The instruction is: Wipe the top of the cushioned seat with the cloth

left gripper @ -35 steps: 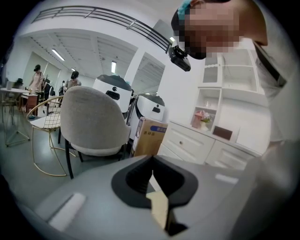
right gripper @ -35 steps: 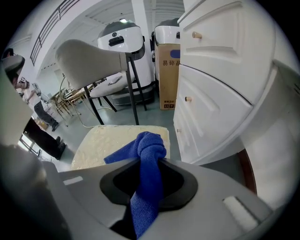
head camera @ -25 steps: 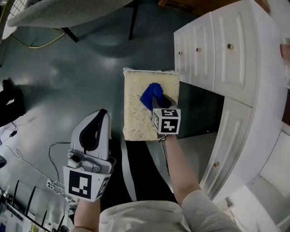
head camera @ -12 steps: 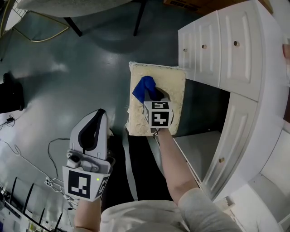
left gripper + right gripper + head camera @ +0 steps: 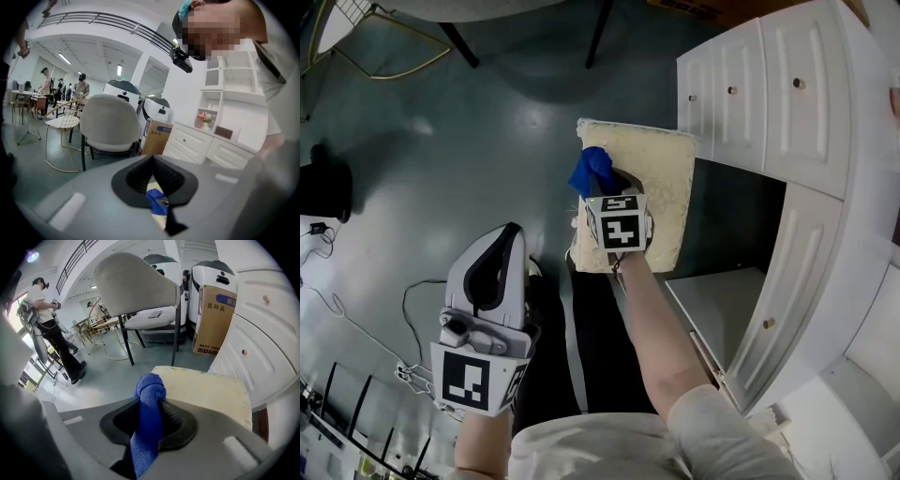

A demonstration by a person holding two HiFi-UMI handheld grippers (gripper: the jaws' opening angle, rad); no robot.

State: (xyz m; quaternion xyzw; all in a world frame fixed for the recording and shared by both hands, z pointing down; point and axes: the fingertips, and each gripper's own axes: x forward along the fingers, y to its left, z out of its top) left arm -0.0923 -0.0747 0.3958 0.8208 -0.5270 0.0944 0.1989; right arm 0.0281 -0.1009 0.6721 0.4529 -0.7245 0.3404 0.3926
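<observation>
A cream cushioned seat (image 5: 661, 183) stands on the dark floor beside a white cabinet. My right gripper (image 5: 604, 190) is over the seat's left side, shut on a blue cloth (image 5: 590, 171) that bunches out past its jaws at the seat's far left edge. The right gripper view shows the cloth (image 5: 149, 392) pinched between the black pads, with the seat top (image 5: 208, 385) just beyond. My left gripper (image 5: 504, 236) hangs off to the left above the floor, away from the seat. Its jaws meet at the tips with nothing between them.
White drawers and a curved cabinet front (image 5: 769, 112) stand against the seat's right side. Legs of a grey chair (image 5: 459, 42) are beyond the seat. Cables (image 5: 356, 328) trail on the floor at left. A cardboard box (image 5: 213, 319) and a standing person (image 5: 47, 319) are farther off.
My right gripper has dragged the blue cloth from the middle of the seat top leftward and away, to its far left edge. The left gripper has stayed put.
</observation>
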